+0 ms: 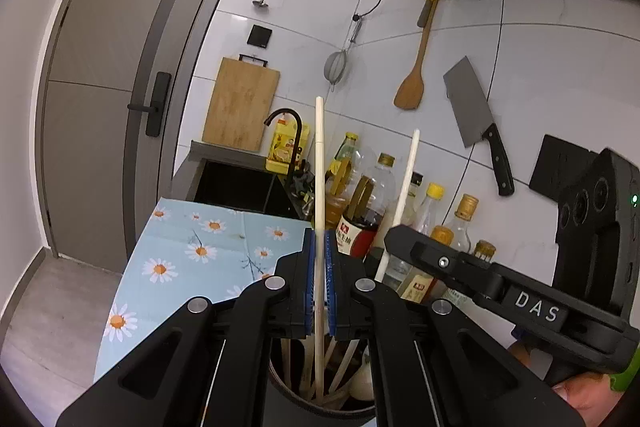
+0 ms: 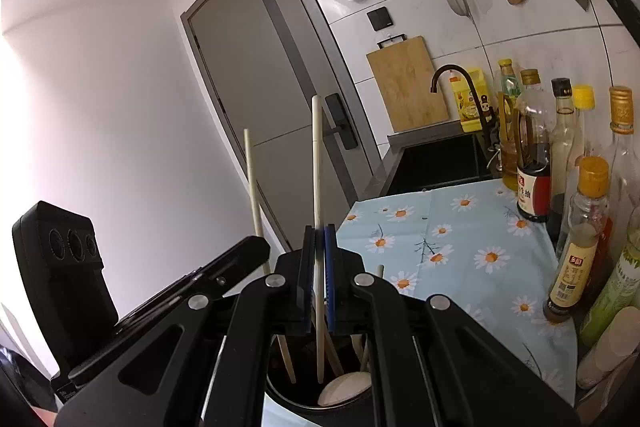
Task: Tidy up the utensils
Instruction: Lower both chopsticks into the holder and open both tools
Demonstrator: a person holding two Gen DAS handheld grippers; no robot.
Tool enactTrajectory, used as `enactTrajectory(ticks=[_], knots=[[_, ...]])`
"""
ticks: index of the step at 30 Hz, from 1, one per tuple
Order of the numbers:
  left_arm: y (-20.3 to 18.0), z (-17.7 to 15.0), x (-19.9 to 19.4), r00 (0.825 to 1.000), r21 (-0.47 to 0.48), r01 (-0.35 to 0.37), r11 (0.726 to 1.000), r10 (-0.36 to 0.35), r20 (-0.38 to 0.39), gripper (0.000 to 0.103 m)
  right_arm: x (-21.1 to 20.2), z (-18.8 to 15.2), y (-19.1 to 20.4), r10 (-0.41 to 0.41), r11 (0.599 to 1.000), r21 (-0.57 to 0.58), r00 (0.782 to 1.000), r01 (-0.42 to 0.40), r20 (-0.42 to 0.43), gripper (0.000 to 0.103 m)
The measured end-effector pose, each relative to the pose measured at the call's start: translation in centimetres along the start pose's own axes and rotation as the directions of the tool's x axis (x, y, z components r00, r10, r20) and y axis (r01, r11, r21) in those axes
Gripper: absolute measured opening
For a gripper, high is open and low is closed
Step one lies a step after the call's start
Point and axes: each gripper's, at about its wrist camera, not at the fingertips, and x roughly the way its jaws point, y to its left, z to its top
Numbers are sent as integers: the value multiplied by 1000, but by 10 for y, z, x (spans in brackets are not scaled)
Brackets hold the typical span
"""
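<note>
My left gripper is shut on a pale chopstick that stands upright with its lower end inside a dark round utensil holder. My right gripper is shut on a second pale chopstick, also upright with its tip in the holder. The holder contains several wooden utensils and a white spoon. The right gripper shows in the left wrist view with its chopstick. The left gripper shows in the right wrist view with its chopstick.
A daisy-print blue cloth covers the counter. Several sauce and oil bottles stand along the tiled wall. A black sink with faucet lies beyond. A cutting board, wooden spatula, cleaver and strainer hang on the wall.
</note>
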Motion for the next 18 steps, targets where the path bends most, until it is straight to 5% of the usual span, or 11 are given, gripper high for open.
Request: enactTrajectory(ticks=[9, 12, 18], knots=[[0, -12, -3, 999, -4, -18, 1000, 18, -37, 4, 4, -10, -1, -12, 1000, -8, 999, 12, -35, 6], [-1, -12, -5, 999, -3, -25, 1000, 25, -40, 4, 2, -10, -3, -10, 1000, 5, 999, 11, -39, 17], [-4, -9, -11, 999, -2, -33, 999, 33, -38, 4, -6, -6, -5, -7, 1000, 29, 1000, 8, -26, 17]])
